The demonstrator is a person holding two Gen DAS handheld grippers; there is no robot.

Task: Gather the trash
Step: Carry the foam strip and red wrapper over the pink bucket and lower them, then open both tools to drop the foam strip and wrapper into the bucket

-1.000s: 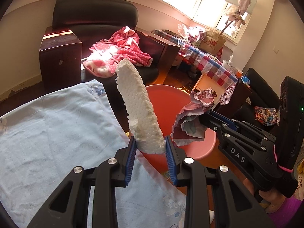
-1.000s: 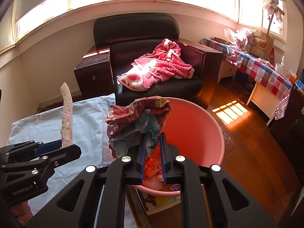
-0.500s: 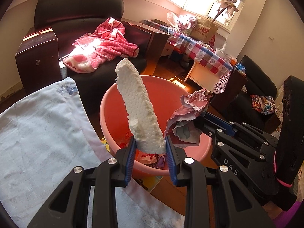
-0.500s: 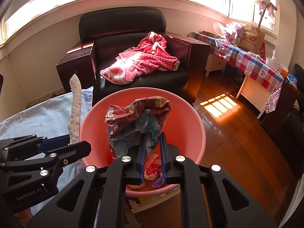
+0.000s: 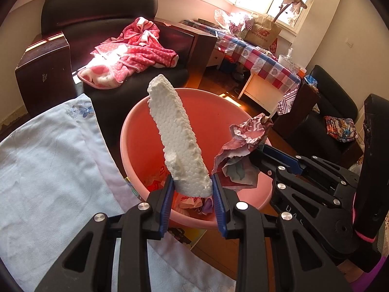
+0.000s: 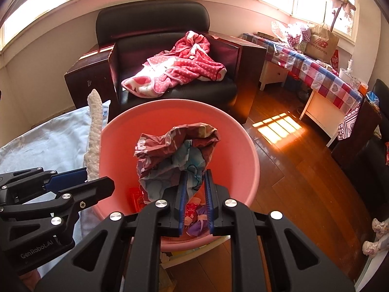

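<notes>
Styrofoam strip clamped in left gripper & crumpled wrapper pinched in right gripper, both above pink basin rim, w/ bare floor to right.

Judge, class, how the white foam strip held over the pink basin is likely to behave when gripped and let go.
The foam strip stands straight up from the left gripper without drooping, so it is probably stiff and light. Its beaded, chipped edges suggest it crumbles or snaps under a hard squeeze. Released, it may drop slowly and could bounce off the basin rim.
</notes>
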